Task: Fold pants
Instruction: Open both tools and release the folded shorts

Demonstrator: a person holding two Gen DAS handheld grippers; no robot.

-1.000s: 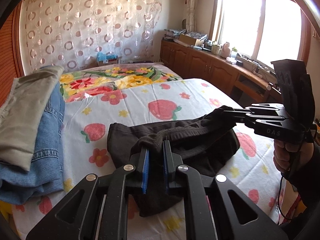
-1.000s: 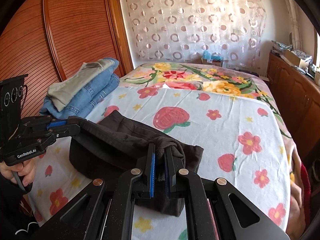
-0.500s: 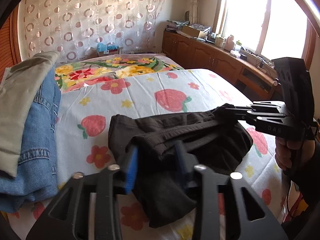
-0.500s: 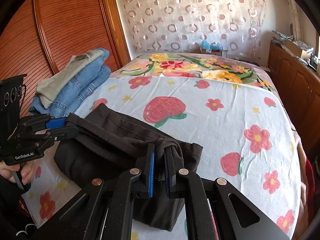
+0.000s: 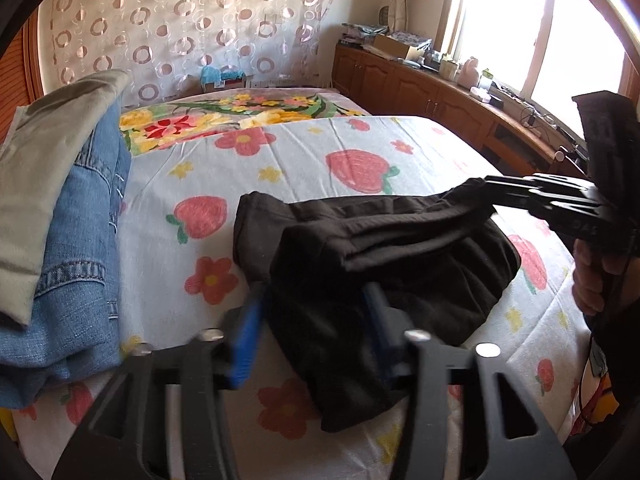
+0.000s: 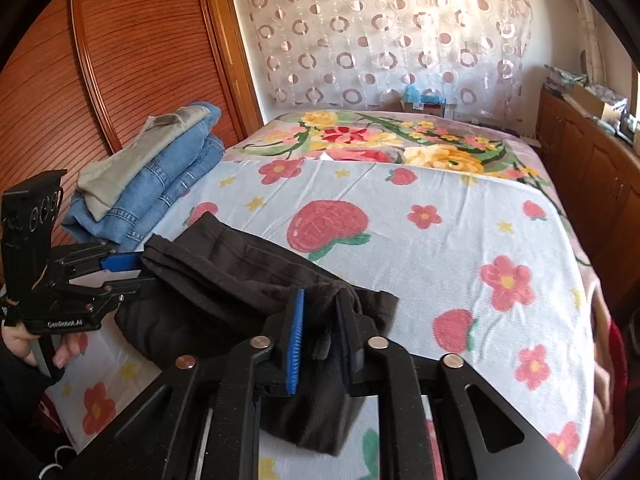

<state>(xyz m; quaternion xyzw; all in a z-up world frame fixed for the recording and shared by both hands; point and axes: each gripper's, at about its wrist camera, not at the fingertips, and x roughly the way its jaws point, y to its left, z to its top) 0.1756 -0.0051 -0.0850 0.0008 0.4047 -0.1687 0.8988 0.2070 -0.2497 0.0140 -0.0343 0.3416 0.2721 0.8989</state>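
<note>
The step in hand looks like the release after a fold: the black pants (image 5: 384, 264) lie in a thick, layered bundle near the front edge of the bed (image 5: 280, 168), and both tools are letting go of the cloth.

Furthest left on the bed, apart from the pants, sits a stack of folded clothes, blue jeans (image 5: 80, 272) with a grey-green garment (image 5: 44, 184) on top.

Next comes the left tool (image 5: 316, 332). Its jaws are opening and already stand well spread, the blue-padded finger (image 5: 246, 344) clear of the fabric on the left side. The near left corner of the bundle lies between the fingers, but neither pad presses on it as far as the blurred view shows.

To the right, the right tool (image 6: 318, 328) sits at the other near corner of the pants. Its jaws are opening too, though only a narrow gap shows. A bunched tuft of black cloth stands between the fingers and appears to touch both pads, so I judge it is lightly pinched and not yet free.

The next move calls for the right tool to open fully, and for both to draw back toward the person without snagging the top layer. Then the bundle can be checked for evenness, and perhaps set beside the stack at the left.
</note>
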